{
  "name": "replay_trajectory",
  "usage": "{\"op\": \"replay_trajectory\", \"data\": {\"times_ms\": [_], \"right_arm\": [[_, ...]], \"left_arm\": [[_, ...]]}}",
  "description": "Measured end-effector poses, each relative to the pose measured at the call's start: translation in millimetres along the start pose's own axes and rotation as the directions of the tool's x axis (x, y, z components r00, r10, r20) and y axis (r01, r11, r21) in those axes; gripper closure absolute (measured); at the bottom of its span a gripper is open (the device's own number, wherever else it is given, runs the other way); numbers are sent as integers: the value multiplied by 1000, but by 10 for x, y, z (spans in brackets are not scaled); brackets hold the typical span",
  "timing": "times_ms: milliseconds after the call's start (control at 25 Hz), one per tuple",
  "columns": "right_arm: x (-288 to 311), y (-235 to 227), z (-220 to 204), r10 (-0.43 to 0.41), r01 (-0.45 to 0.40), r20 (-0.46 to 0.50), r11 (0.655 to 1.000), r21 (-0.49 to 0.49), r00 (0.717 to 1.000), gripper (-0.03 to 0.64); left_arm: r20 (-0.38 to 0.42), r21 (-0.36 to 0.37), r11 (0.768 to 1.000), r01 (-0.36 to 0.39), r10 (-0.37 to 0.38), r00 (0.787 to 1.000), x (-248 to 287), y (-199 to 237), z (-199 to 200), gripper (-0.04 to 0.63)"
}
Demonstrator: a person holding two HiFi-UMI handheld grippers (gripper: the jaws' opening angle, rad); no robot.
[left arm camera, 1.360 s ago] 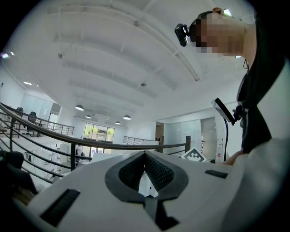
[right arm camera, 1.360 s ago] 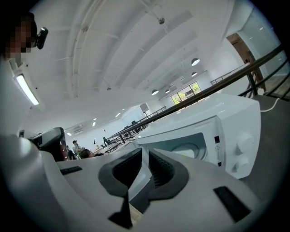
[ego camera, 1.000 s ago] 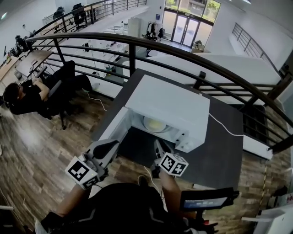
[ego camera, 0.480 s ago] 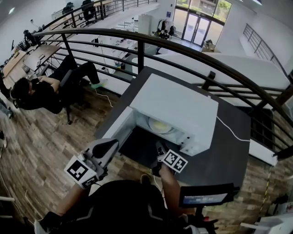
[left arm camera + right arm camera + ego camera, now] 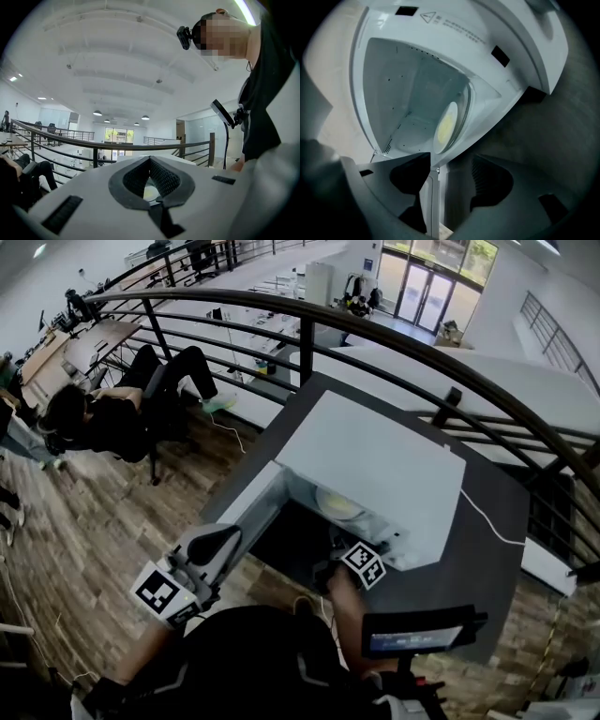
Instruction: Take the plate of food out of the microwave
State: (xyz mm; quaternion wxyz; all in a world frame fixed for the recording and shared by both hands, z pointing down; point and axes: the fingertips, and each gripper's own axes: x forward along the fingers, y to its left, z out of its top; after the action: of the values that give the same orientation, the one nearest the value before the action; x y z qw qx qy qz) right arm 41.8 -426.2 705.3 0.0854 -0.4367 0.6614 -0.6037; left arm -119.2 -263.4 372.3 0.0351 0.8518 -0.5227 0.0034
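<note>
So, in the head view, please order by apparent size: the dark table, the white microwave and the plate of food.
1. dark table, by its whole outline
2. white microwave
3. plate of food, partly hidden inside, clearly smallest

A curved dark metal railing (image 5: 394, 338) edged a wood-plank floor (image 5: 75, 531), with a dark tabletop (image 5: 469, 554) standing just inside it. To the left a person (image 5: 94, 418) sat in a chair near a wooden desk (image 5: 84, 345), and beyond the rail lay a bright hall with white desks (image 5: 246, 332) and glass doors (image 5: 417, 287). Round lamps (image 5: 97, 113) glowed in the white ceiling (image 5: 117, 56)
</note>
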Motion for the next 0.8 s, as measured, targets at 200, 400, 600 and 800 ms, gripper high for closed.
{"op": "replay_trajectory", "data": {"times_ms": [200, 400, 600, 800], "right_arm": [[241, -51, 69, -13, 12, 6, 997, 80, 1000, 370], [394, -54, 106, -14, 14, 4, 992, 123, 1000, 370], [483, -88, 121, -4, 4, 3, 982, 189, 1000, 368], [487, -62, 122, 3, -5, 9, 976, 218, 1000, 360]], "left_arm": [[-10, 9, 999, -34, 34, 999, 27, 92, 11, 591], [-17, 9, 998, -56, 56, 998, 71, 141, 7, 591], [-23, 10, 997, -75, 75, 997, 89, 133, -1, 591], [-31, 11, 996, -93, 94, 995, 90, 129, -1, 591]]}}
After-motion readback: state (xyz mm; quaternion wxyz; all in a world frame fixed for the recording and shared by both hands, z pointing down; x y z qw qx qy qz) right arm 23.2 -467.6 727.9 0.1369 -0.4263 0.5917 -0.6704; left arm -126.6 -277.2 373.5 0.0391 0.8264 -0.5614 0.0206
